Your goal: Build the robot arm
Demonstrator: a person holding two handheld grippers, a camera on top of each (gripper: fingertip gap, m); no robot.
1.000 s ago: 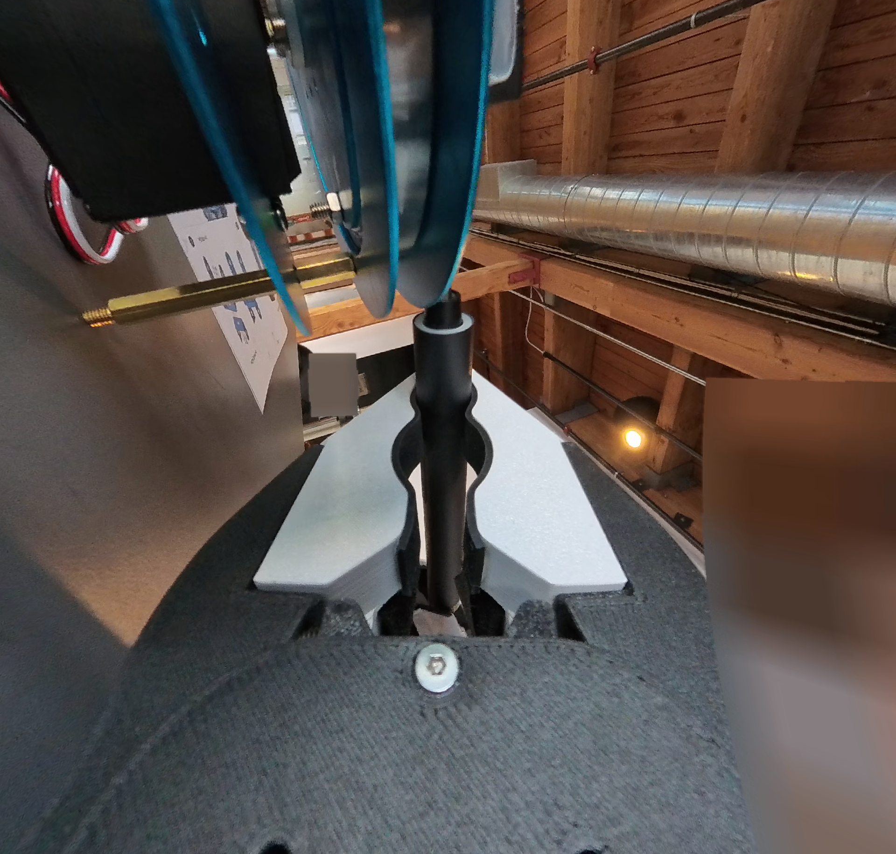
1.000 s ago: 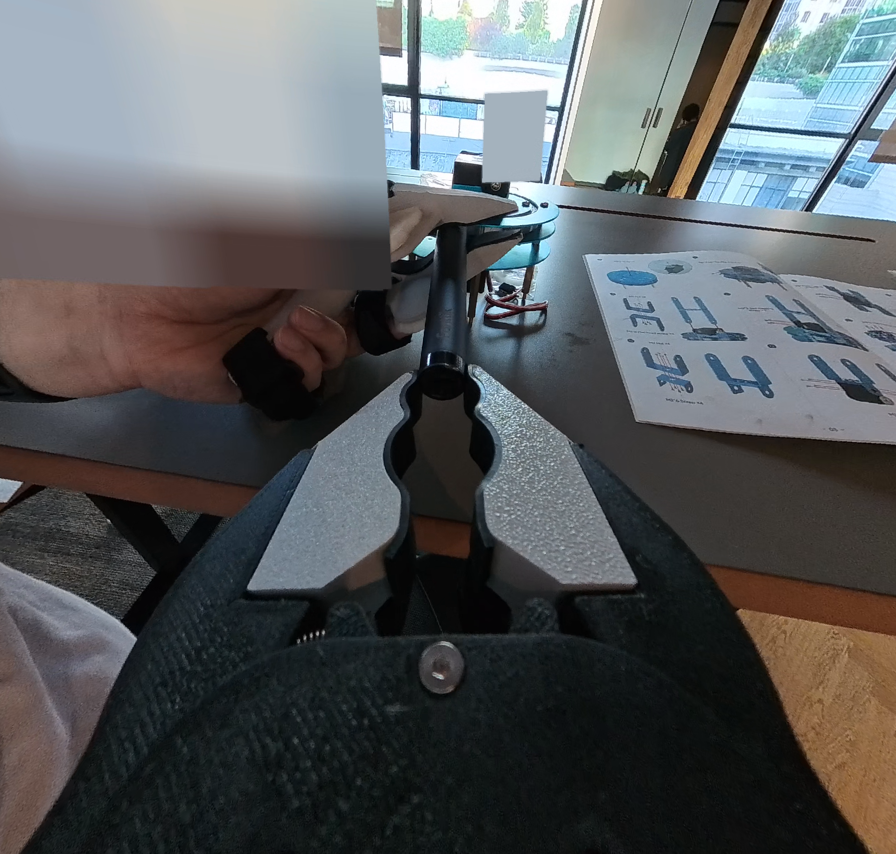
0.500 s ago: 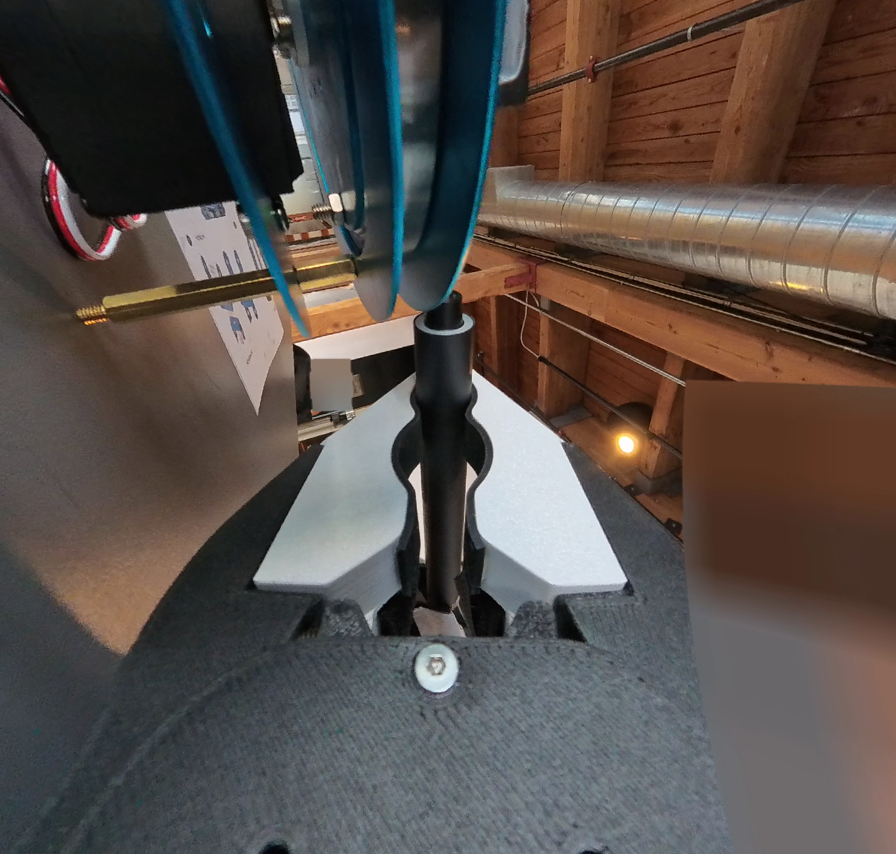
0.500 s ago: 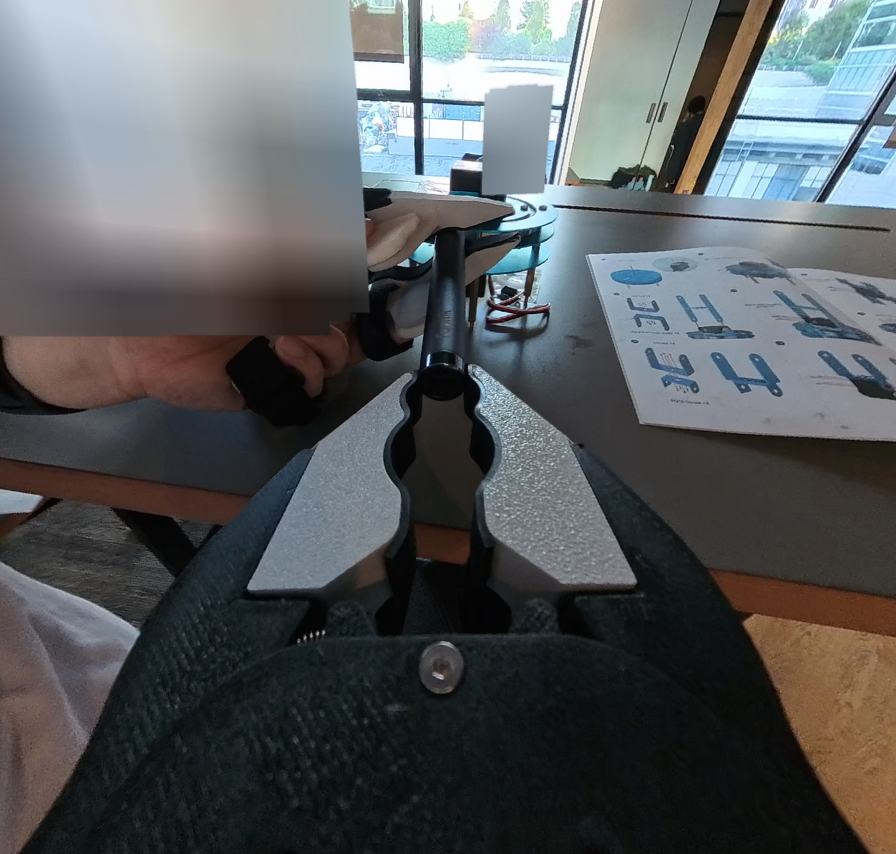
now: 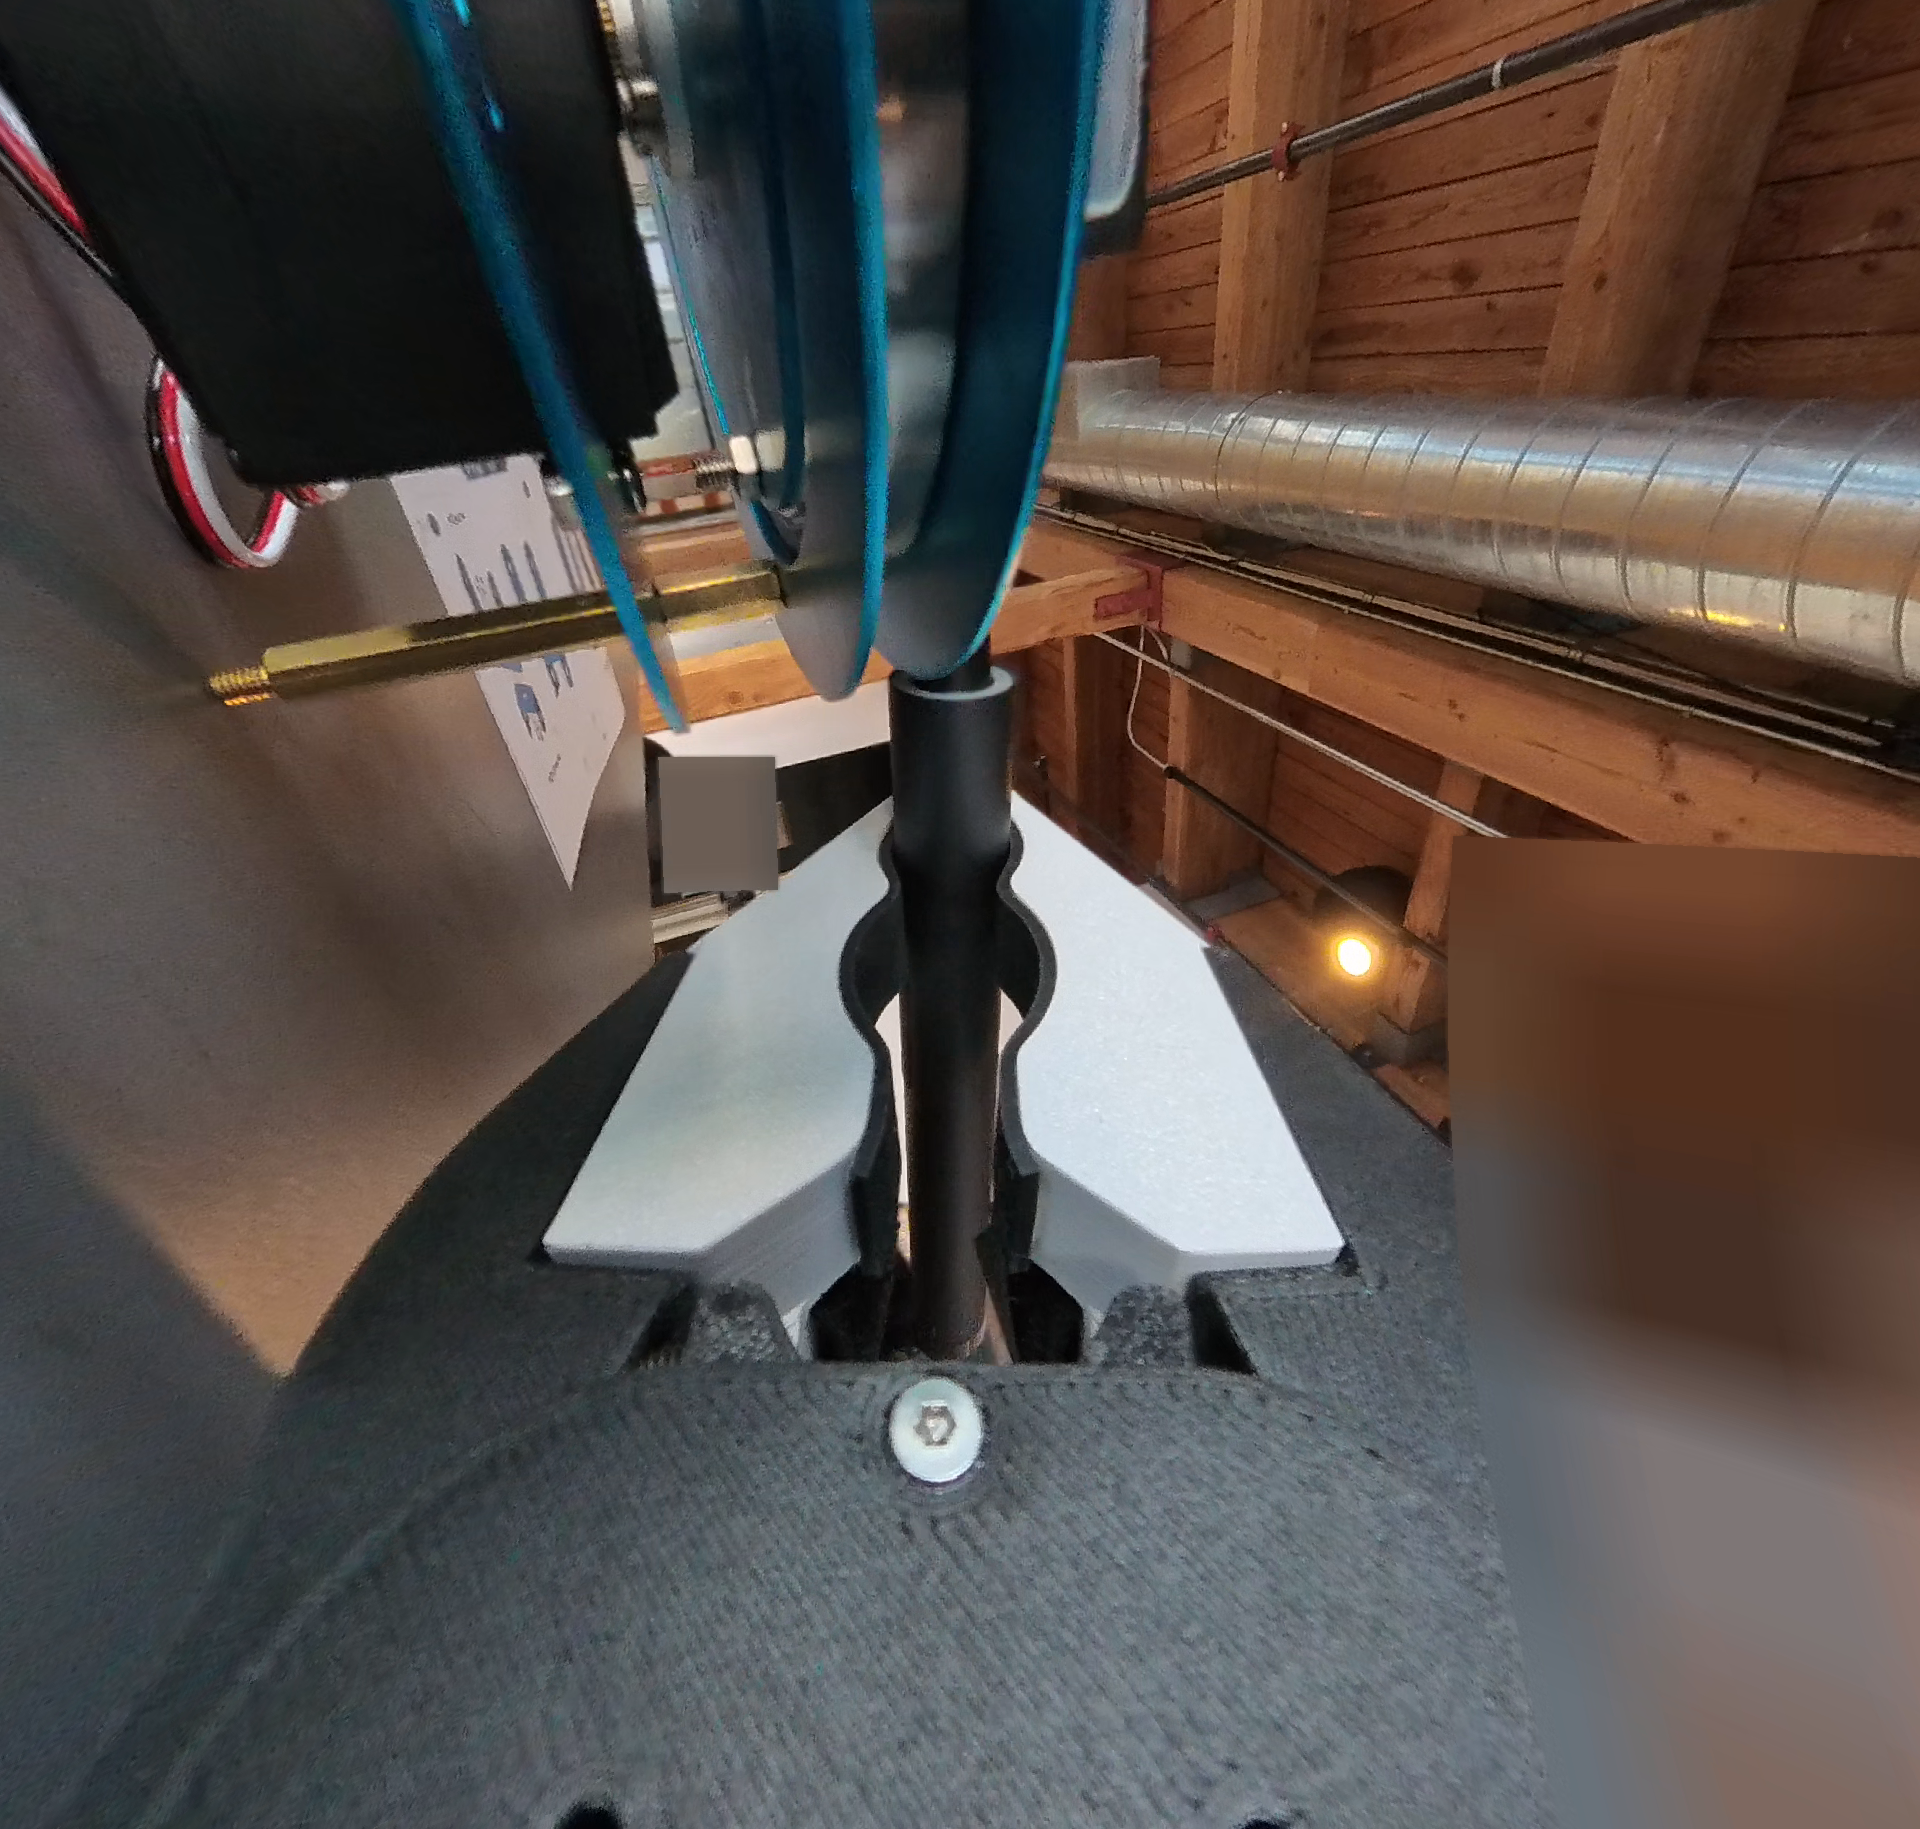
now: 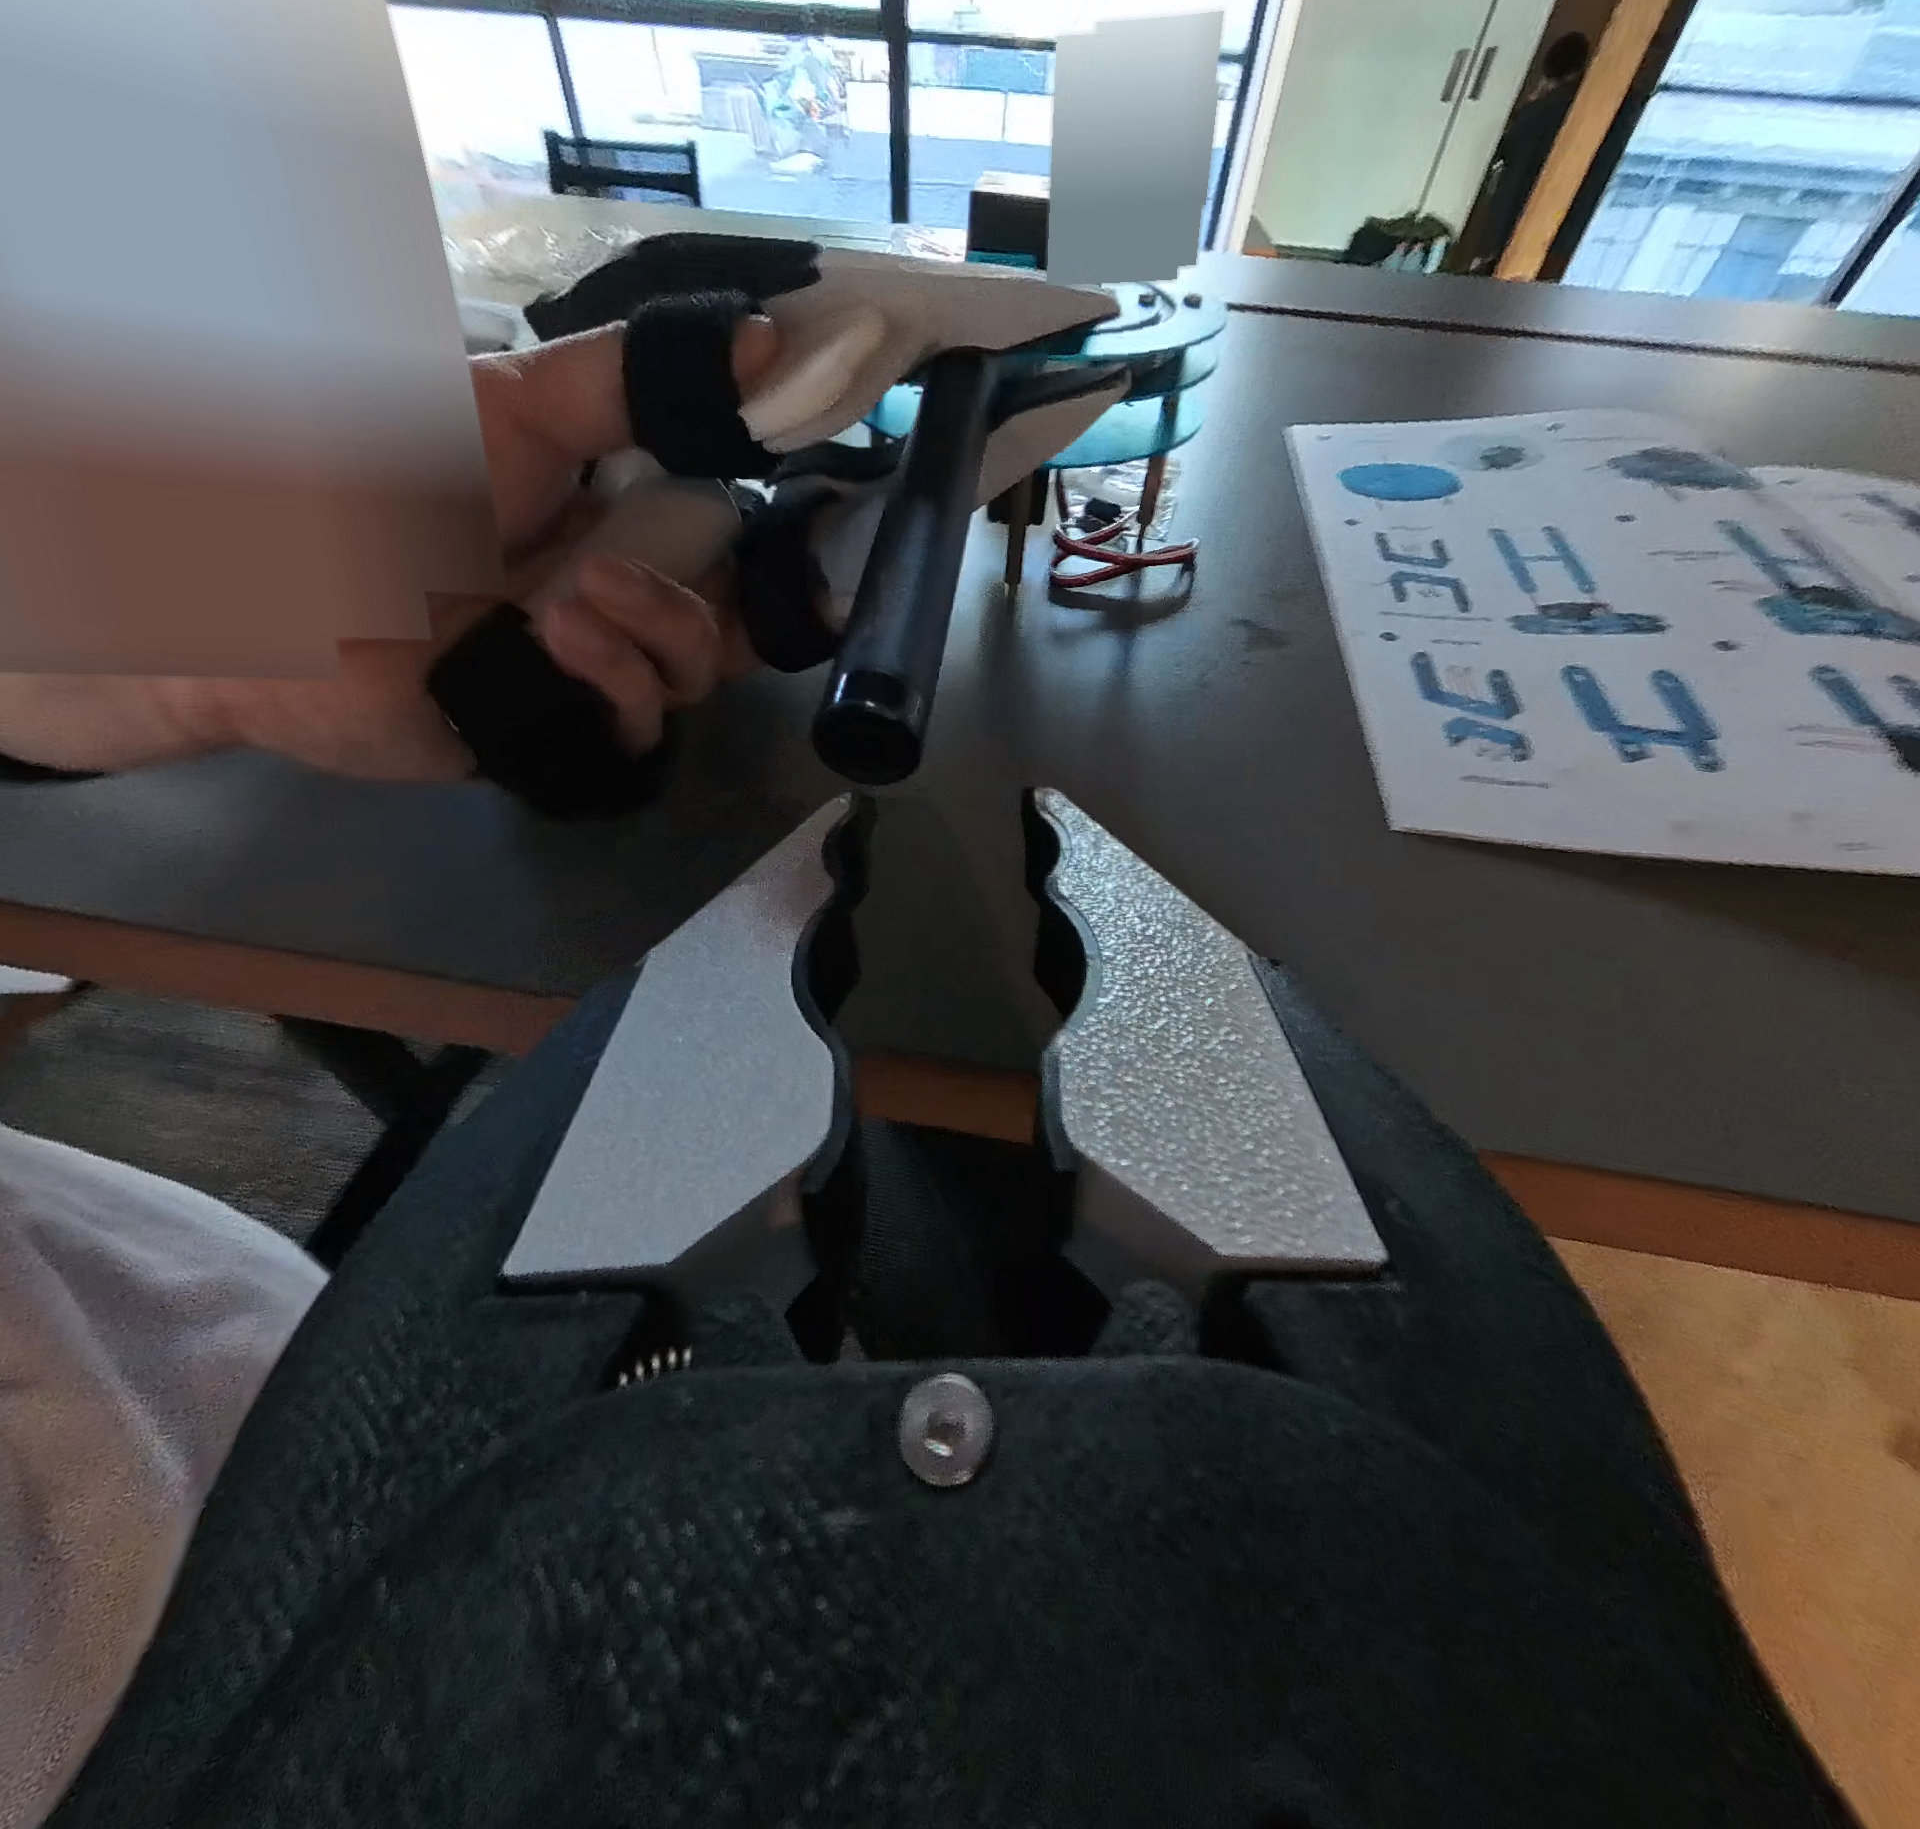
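Observation:
My left gripper is shut on a black tool handle whose tip sits against the edge of a blue round-plate assembly. The right wrist view shows the same left gripper, held by a hand, with the black handle pointing toward me and the blue assembly standing on brass legs on the dark table. My right gripper is open and empty, just below and behind the handle's rear end, not touching it.
A white instruction sheet with blue drawings lies on the table at the right. Red and white wires lie under the assembly. A black motor block and a brass standoff belong to the assembly. The table's front edge is close. The grippers' ends are close to 11 cm from one another.
My right gripper was shut on the rear end of the black handle; it has opened, let go and drawn back slightly. My left gripper keeps its hold on the handle.

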